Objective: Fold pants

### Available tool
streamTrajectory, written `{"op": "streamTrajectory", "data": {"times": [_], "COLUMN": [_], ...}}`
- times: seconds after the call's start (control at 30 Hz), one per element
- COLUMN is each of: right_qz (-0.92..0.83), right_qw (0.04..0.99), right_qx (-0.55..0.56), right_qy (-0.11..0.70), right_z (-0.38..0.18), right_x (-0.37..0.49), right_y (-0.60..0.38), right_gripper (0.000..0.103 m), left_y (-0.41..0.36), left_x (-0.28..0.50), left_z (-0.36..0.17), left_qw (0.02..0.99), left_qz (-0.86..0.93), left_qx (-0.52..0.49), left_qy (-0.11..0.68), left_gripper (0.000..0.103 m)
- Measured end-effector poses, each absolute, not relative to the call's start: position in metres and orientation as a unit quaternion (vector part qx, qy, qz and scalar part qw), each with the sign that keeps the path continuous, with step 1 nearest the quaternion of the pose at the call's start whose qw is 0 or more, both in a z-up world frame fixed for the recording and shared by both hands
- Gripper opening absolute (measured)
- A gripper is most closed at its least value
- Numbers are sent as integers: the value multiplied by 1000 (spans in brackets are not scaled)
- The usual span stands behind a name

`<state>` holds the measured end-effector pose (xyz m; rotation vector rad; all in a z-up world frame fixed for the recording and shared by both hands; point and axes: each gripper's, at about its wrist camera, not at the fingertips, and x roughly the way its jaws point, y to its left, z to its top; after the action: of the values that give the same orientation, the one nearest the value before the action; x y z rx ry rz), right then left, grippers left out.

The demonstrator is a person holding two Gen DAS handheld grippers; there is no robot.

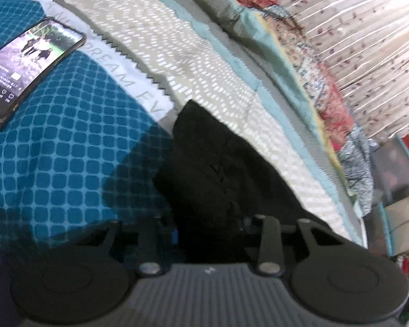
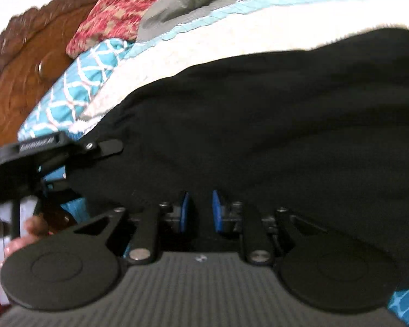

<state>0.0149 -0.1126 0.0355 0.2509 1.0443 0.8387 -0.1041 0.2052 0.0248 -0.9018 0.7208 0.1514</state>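
Right gripper (image 2: pixel 200 209): your pads stand slightly apart, nothing clamped, low centre over pants (image 2: pixel 286 136).
Left gripper (image 1: pixel 208 231): pants hide its tips; can't tell.

Black pants (image 2: pixel 272 125) on teal grid-patterned bedspread (image 1: pixel 68 147).

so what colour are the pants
Plain black pants, no visible pattern; the right wrist view shows them best, spread across the bed.
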Motion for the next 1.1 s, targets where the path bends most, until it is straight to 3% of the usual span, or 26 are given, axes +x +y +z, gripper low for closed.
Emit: {"op": "streamTrajectory", "data": {"times": [0.13, 0.4, 0.63, 0.83, 0.9, 0.93, 0.97, 1.03, 1.1], "right_qz": [382, 367, 278, 235, 235, 240, 247, 255, 256], "right_qw": [763, 777, 829, 838, 844, 842, 837, 823, 819], "right_qx": [155, 183, 206, 232, 240, 255, 273, 306, 311], "right_qy": [497, 478, 439, 435, 417, 410, 406, 404, 408], "right_z": [31, 47, 60, 56, 62, 63, 63, 63, 64], "right_x": [17, 3, -16, -30, -31, -29, -25, -16, -4], "right_y": [-120, -149, -223, -259, -263, -265, -268, -266, -252], "right_gripper": [20, 24, 23, 26, 32, 42, 54, 70, 76], "left_y": [184, 87, -24, -14, 8, 19, 28, 50, 67], "left_x": [-103, -50, -23, -53, -63, -67, -69, -71, -69], "left_z": [49, 101, 74, 78, 88, 91, 93, 91, 85], "left_qw": [860, 921, 909, 904, 909, 911, 912, 905, 894], "left_qz": [31, -48, -110, -137, -131, -122, -108, -82, -61], "left_qx": [-398, -217, -9, -15, -53, -74, -95, -140, -182], "left_qy": [318, 320, 402, 403, 392, 387, 385, 392, 404], "left_gripper": [31, 32, 45, 60, 65, 72, 73, 73, 72]}}
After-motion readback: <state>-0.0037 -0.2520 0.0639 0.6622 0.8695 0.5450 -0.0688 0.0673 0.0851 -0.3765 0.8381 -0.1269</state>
